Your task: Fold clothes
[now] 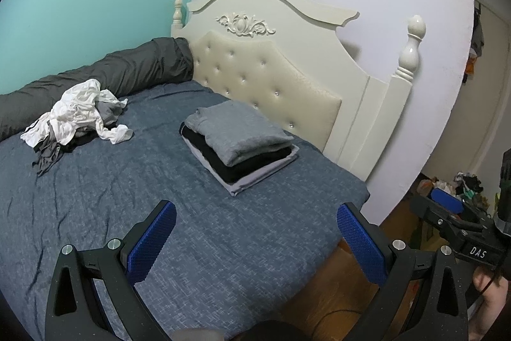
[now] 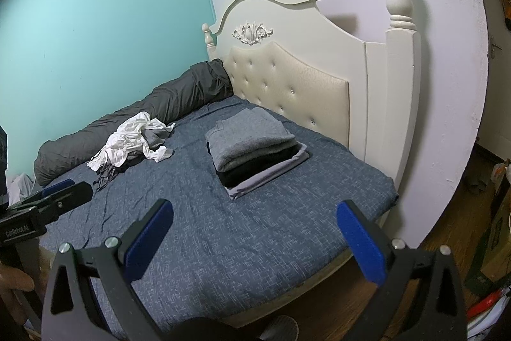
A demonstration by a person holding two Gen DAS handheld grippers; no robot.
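Note:
A neat stack of folded clothes (image 1: 238, 146), grey on top, black and light grey beneath, lies on the blue bed (image 1: 127, 213) near the headboard; it also shows in the right wrist view (image 2: 255, 152). A loose heap of white and grey clothes (image 1: 80, 117) lies by the far side of the bed, also seen in the right wrist view (image 2: 134, 143). My left gripper (image 1: 255, 232) is open and empty above the bed's near edge. My right gripper (image 2: 254, 232) is open and empty, also held above the near edge, well short of both piles.
A cream tufted headboard (image 1: 268, 75) with posts stands at the right. A dark grey rolled duvet (image 1: 111, 72) lies along the teal wall. Wooden floor (image 2: 453, 213) and clutter (image 1: 460, 184) lie to the right of the bed.

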